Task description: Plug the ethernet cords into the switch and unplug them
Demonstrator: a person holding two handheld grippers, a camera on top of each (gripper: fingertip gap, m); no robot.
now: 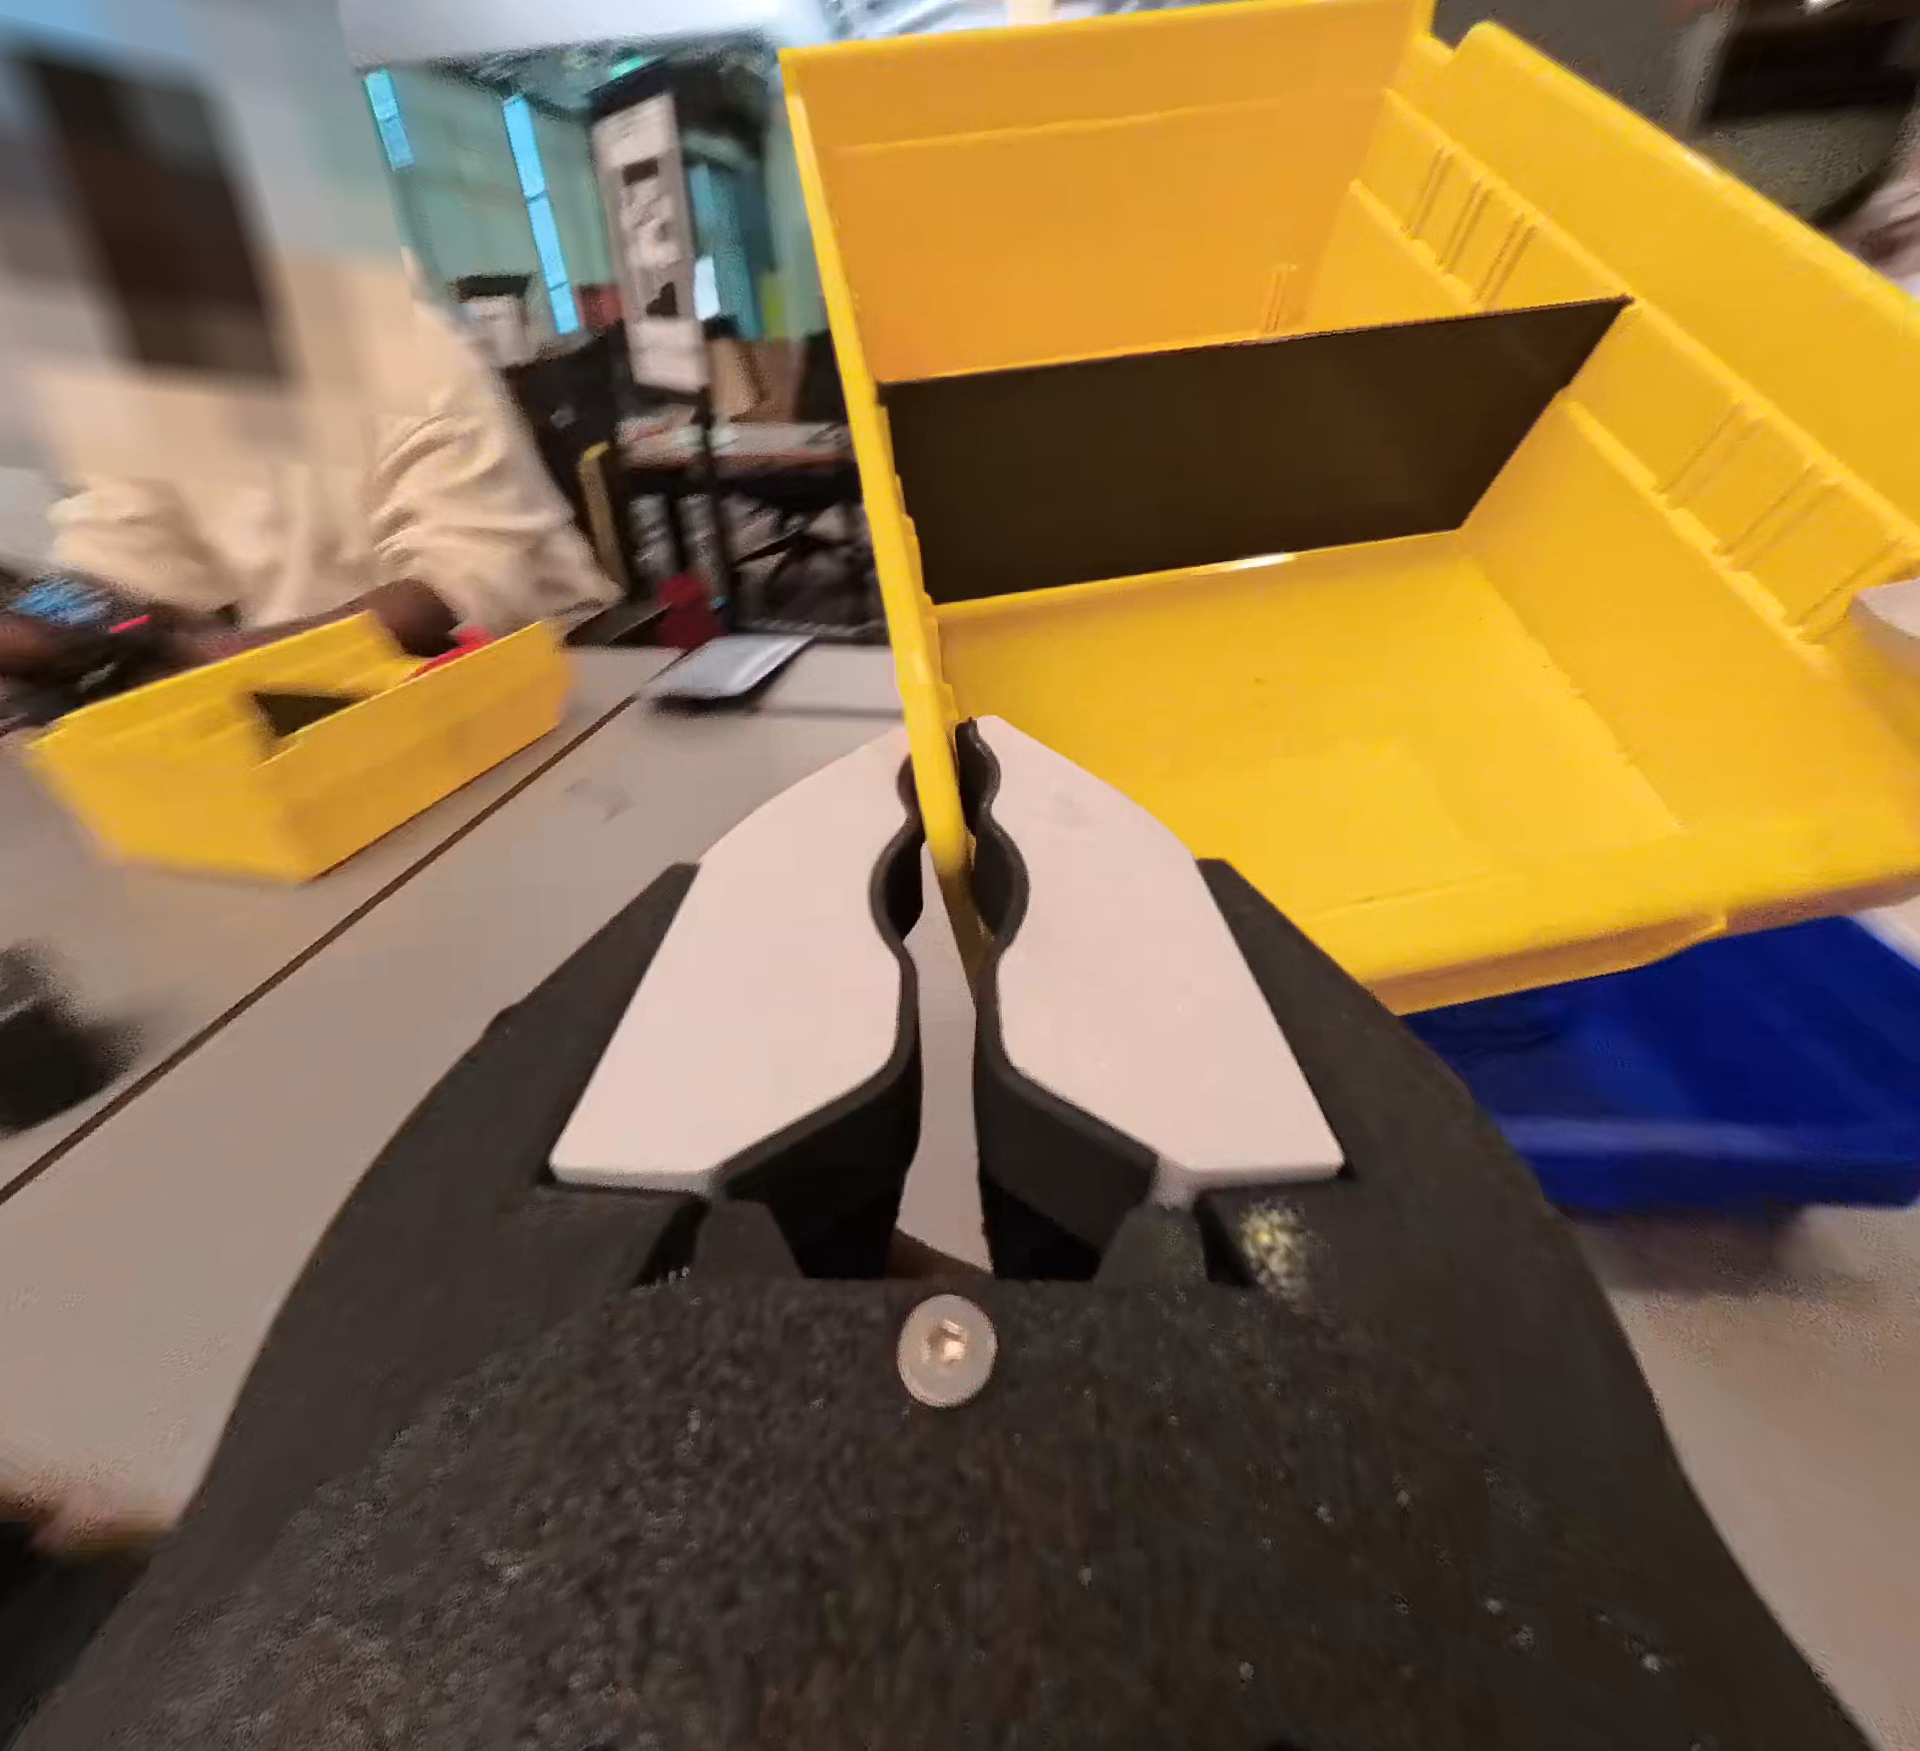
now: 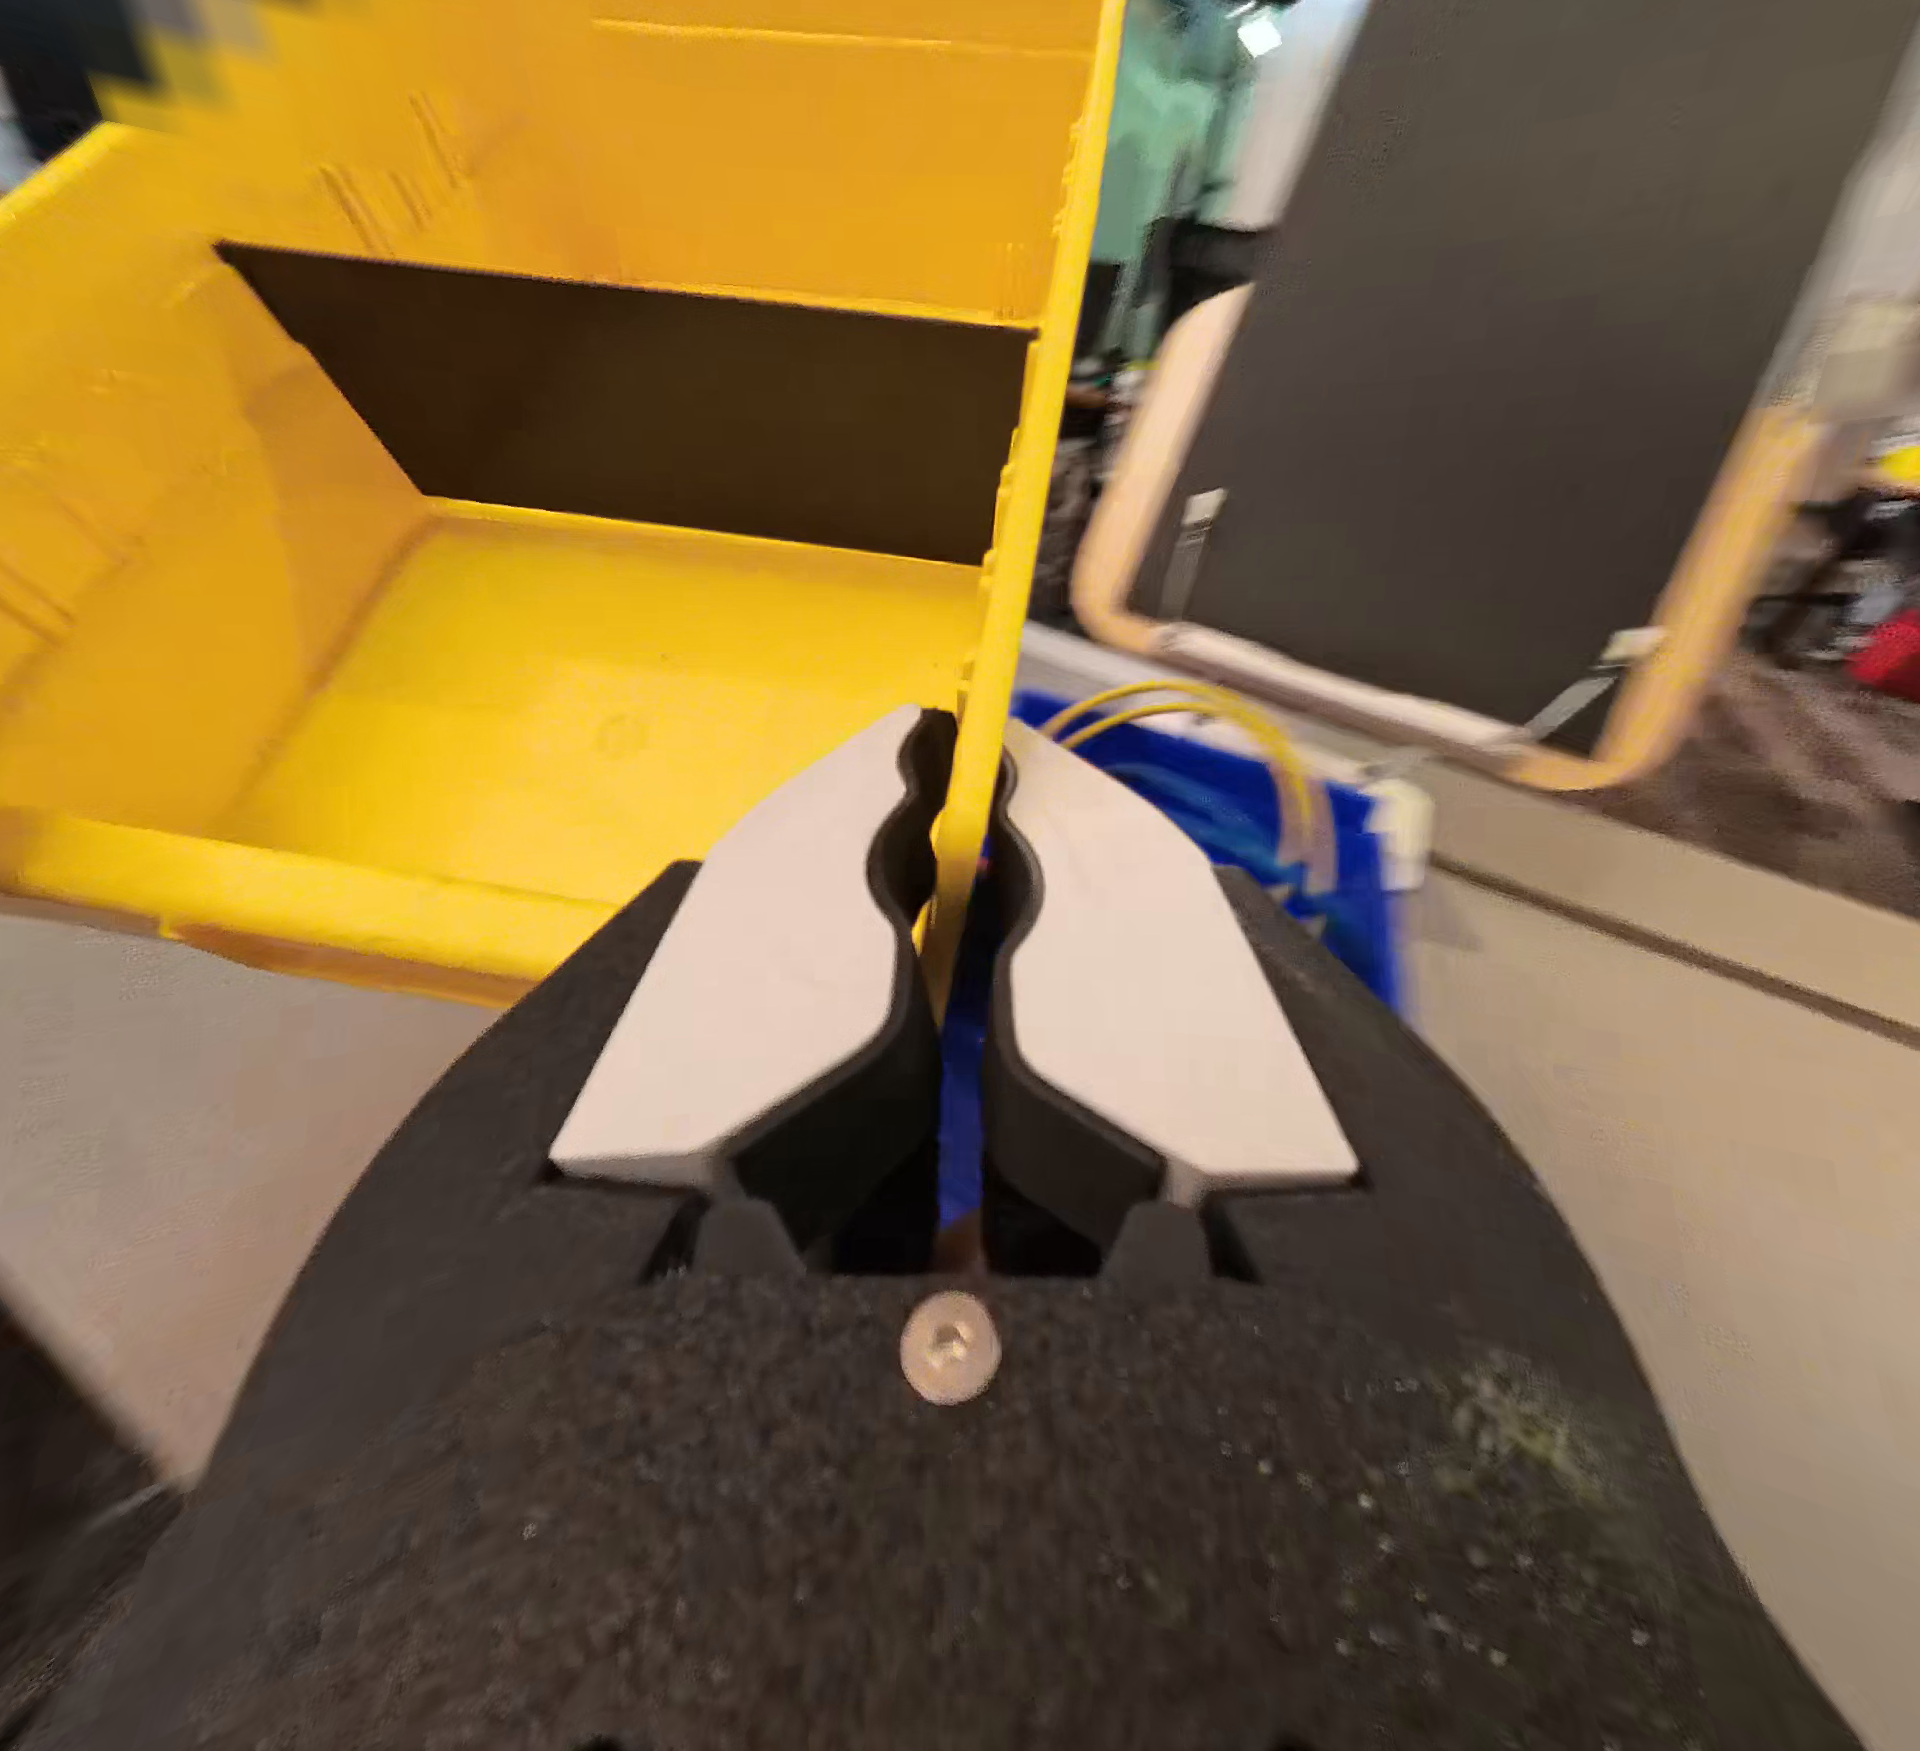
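Observation:
A yellow bin (image 1: 1299, 745) with a black divider (image 1: 1226, 444) is tilted and held up off the table. My left gripper (image 1: 948, 828) is shut on the bin's left side wall. My right gripper (image 2: 961, 839) is shut on the same bin's (image 2: 582, 683) right side wall. The bin's compartments look empty. Under it stands a blue bin (image 2: 1226, 797) that holds yellow cords (image 2: 1226, 714) and blue cords. The blue bin also shows in the left wrist view (image 1: 1704, 1078). No switch is in view.
A second yellow bin (image 1: 301, 745) sits on the grey table (image 1: 312, 1130) at the left, with a person in a cream top (image 1: 312, 454) reaching into it. A dark flat device (image 1: 727, 667) lies farther back. A dark panel with a tan frame (image 2: 1538, 351) stands at right. Left tips to right tips: about 20 cm.

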